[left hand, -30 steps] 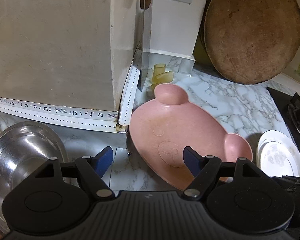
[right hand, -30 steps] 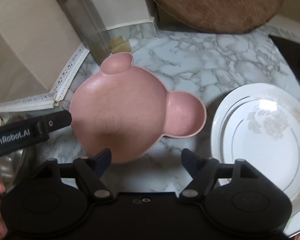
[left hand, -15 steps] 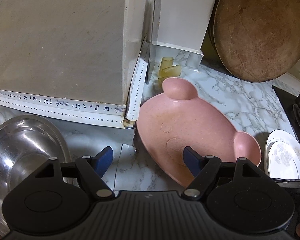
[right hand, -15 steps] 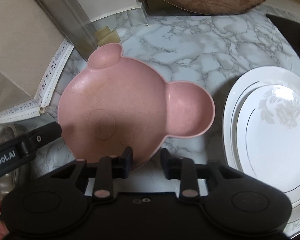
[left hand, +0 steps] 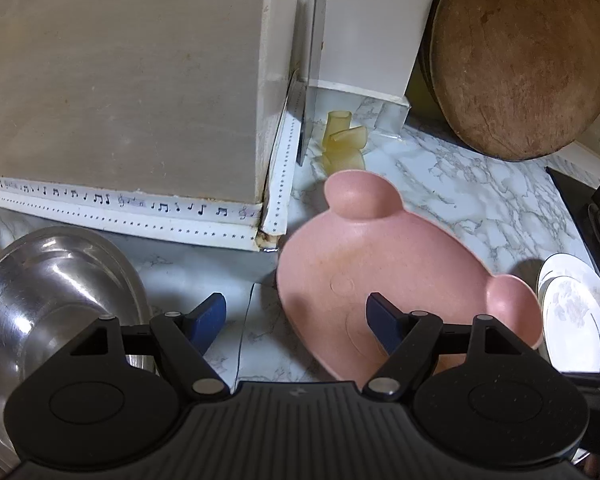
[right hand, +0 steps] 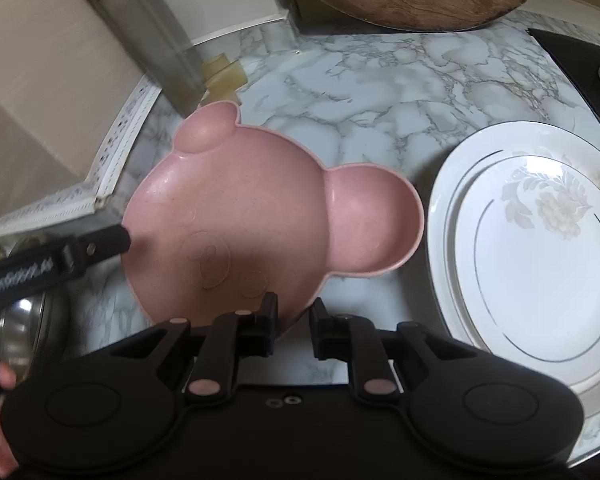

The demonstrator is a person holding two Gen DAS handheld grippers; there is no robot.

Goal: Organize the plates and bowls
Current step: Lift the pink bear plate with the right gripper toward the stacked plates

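A pink bear-shaped plate (right hand: 260, 216) with two ear wells is tilted up off the marble counter. My right gripper (right hand: 294, 320) is shut on its near rim. The plate also shows in the left wrist view (left hand: 380, 264). White stacked plates with a grey flower print (right hand: 540, 248) lie to its right and show small in the left wrist view (left hand: 576, 312). My left gripper (left hand: 296, 320) is open and empty, just left of the pink plate. A steel bowl (left hand: 40, 296) sits at its left.
A beige box with a music-note strip (left hand: 120, 100) stands behind left. A cleaver (right hand: 152, 32) leans beside a white knife block (left hand: 368, 32). A round wooden board (left hand: 524, 56) leans at the back. A black stove edge (left hand: 588, 208) lies at the right.
My right gripper closed on the pink plate's near rim and lifted it, tilting it. The left gripper stayed open and drew back slightly.
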